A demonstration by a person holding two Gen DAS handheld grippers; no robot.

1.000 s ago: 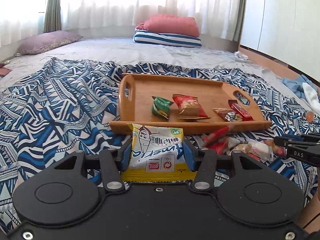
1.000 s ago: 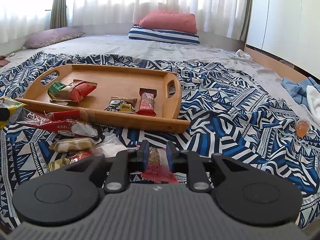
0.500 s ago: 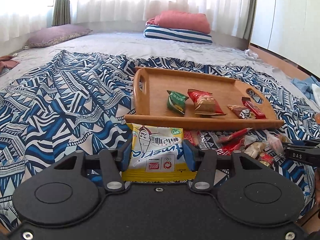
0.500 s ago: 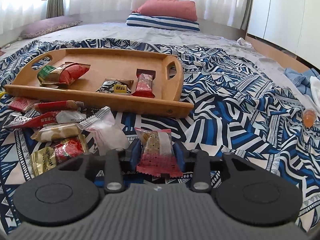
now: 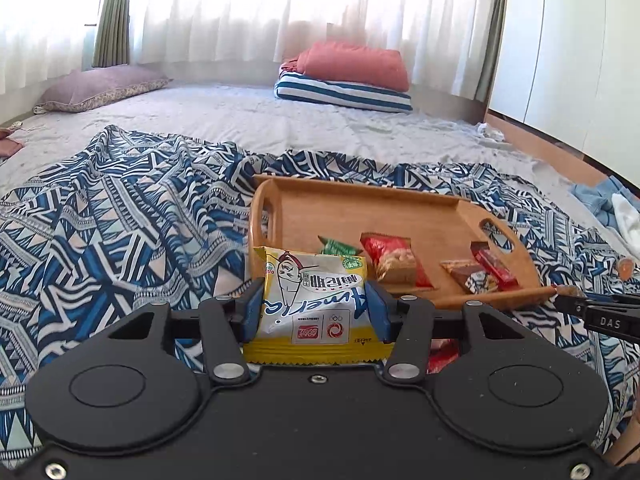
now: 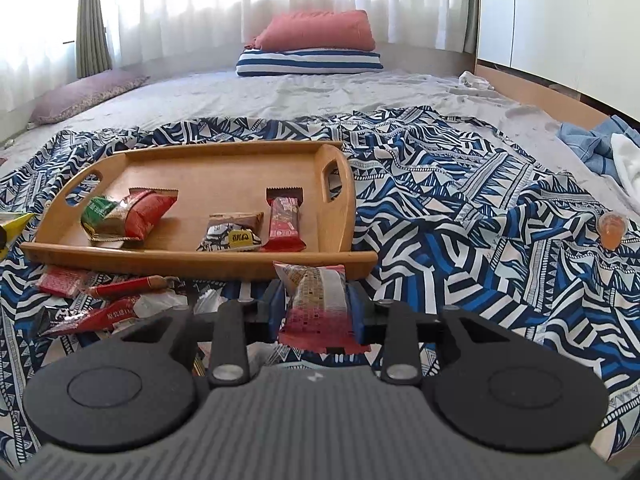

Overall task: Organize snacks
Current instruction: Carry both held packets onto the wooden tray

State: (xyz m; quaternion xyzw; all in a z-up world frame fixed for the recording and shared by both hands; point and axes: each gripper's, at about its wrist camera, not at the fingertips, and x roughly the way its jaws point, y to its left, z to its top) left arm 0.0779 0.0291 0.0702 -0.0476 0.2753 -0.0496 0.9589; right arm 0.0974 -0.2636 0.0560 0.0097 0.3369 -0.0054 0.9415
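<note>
Spreading across the bed, a blue patterned blanket (image 6: 460, 208) carries a wooden tray (image 6: 200, 256) holding four snack packets. Both grippers tilt downward before it: the left gripper (image 5: 314, 312) has its jaws clamped on a yellow-and-white snack packet (image 5: 316, 300); the right gripper (image 6: 316, 312), marked "DAS", has just been closing its jaws onto a red snack packet (image 6: 318, 304).

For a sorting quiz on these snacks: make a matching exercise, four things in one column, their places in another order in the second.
Things:
1. yellow and white packet
2. pink and white packet
3. red bar
4. orange jelly cup

Places:
A. on the wooden tray
B. on the patterned blanket, right of the tray
C. in the left hand-held gripper
D. in the right hand-held gripper

Pairs: 1-C, 2-D, 3-A, 4-B
</note>
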